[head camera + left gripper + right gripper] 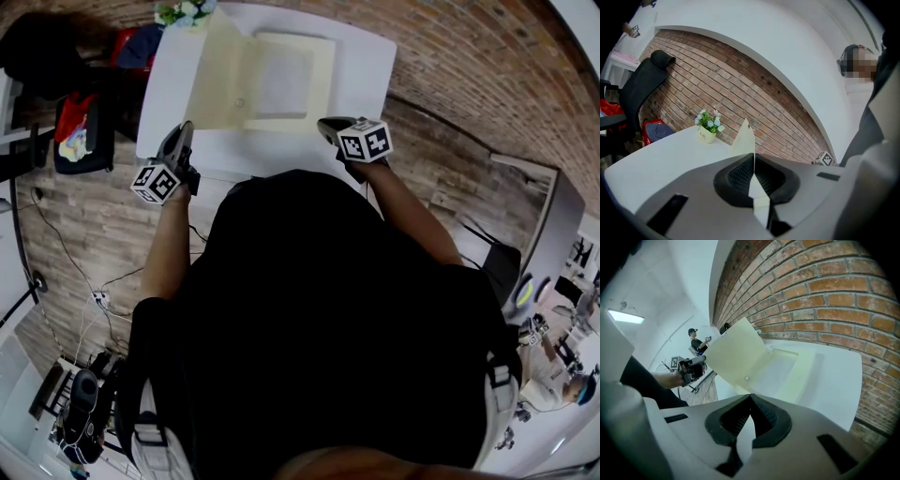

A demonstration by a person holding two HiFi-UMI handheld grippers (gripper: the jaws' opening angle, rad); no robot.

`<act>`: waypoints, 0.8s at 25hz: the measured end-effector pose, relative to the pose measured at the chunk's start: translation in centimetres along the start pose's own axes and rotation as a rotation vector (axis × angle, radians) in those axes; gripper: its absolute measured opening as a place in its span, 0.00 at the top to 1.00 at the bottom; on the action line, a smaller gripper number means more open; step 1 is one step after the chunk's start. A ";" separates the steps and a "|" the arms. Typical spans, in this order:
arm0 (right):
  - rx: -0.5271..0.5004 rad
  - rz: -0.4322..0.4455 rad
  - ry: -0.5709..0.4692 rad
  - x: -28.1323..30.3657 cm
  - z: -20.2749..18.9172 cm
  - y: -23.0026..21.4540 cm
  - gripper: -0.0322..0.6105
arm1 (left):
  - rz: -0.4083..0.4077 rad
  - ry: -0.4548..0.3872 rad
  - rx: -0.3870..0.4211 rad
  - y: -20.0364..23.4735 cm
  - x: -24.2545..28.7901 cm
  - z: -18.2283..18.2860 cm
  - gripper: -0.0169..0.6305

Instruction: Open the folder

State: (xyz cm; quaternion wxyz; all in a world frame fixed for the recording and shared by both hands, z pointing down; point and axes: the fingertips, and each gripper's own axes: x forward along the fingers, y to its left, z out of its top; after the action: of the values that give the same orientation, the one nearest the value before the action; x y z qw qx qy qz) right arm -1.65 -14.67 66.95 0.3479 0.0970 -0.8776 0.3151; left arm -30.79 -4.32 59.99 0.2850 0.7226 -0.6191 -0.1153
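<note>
Left gripper (753,158) is pinched on my folder (281,84) cover's near-left edge, holding it upright at the far side of the table (366,56): I judge it half open, still to be laid flat leftward.

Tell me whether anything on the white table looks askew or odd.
Nothing is spilled or damaged. Only the cream paper folder's cover stands tilted up, pinched in the left gripper; the small white flower pot stands upright.

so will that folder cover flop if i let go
Probably fairly stiff: the cover stands raised without sagging, held only at its edge by the left gripper. Likely light: edge-on it looks thin, so it may drop once released.
</note>
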 end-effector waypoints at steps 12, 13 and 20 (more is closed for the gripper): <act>-0.005 -0.005 0.018 0.3 -0.1 -0.3 0.91 | 0.061 -0.001 -0.016 2.0 -2.1 -0.7 0.95; -0.007 -0.004 0.019 0.3 -0.1 -0.3 0.91 | 0.065 -0.003 -0.018 2.1 -2.3 -0.8 0.95; -0.021 -0.003 0.027 0.5 0.1 -0.3 0.91 | 0.116 0.003 -0.042 3.5 -4.0 -2.0 0.95</act>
State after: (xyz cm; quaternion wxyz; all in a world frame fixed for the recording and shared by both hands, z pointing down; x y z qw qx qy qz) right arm -1.93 -14.93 67.36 0.3612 0.0904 -0.8760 0.3066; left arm -33.51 -0.25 62.81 0.3073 0.6797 -0.6568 -0.1103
